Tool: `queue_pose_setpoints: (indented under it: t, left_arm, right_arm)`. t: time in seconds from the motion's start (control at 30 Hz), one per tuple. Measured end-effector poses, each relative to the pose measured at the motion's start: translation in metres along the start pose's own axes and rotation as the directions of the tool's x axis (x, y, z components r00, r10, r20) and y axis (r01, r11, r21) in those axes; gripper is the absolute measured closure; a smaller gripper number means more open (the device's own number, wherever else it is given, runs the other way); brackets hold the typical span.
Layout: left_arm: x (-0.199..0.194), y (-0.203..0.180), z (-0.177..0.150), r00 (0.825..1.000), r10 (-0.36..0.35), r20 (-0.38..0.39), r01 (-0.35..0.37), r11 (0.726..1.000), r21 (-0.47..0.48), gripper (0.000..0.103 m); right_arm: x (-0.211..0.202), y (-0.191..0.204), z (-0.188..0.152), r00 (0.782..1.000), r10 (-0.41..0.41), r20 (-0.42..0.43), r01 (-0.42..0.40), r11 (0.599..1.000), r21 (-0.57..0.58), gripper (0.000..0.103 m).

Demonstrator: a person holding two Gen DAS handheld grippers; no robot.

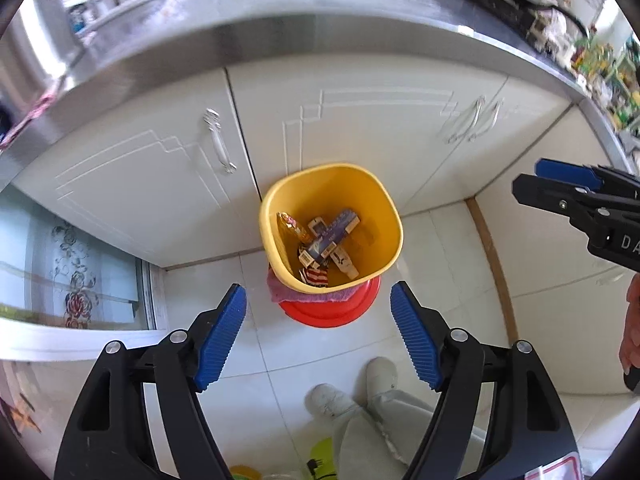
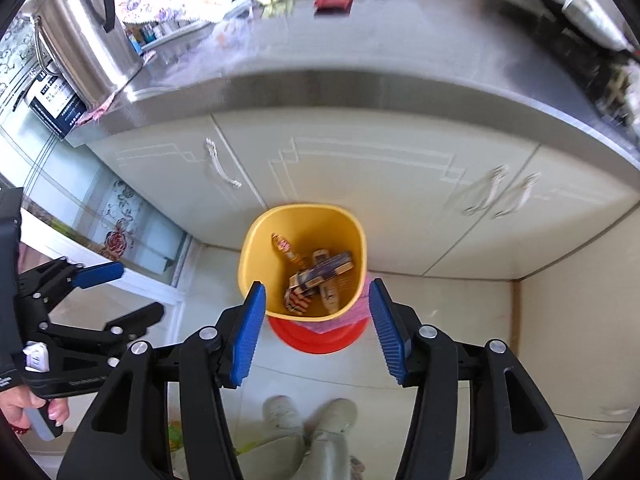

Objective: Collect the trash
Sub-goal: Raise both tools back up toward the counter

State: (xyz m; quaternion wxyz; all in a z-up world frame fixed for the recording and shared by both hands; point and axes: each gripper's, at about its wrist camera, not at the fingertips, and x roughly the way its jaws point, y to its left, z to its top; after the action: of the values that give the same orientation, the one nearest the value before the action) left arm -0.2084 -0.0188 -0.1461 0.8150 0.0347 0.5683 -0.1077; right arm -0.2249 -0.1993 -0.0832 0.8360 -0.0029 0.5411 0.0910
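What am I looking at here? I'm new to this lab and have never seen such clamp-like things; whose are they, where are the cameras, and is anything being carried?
No robot: a person holds a hand-held clamp tool in each hand, with a camera on each looking along its blue-padded fingers. One picture is from the left gripper, the other from the right gripper. Both point down at a yellow plastic bin on a red round base on the pale tiled floor, before white cabinet doors. Cartons and wrappers lie in the bin. Both grippers are open and empty. More scraps, including a red packet, lie on the steel counter.
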Motion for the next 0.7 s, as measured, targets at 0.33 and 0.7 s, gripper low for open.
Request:
queue_pose_setpoints:
  t: [0.33, 0.7]
  left_arm:
    - [-0.036, 0.021, 0.027, 0.995, 0.013, 0.095, -0.010, 0.999, -0.031, 0.026]
    - [-0.034, 0.039, 0.118, 0.987, 0.015, 0.157, -0.010, 0.999, -0.030, 0.025]
  right_arm:
    - [-0.040, 0.008, 0.027, 0.993, -0.044, 0.112, 0.045, 0.999, 0.001, 0.048]
    - [-0.022, 0.001, 0.118, 0.984, -0.015, 0.178, 0.018, 1.000, -0.015, 0.047]
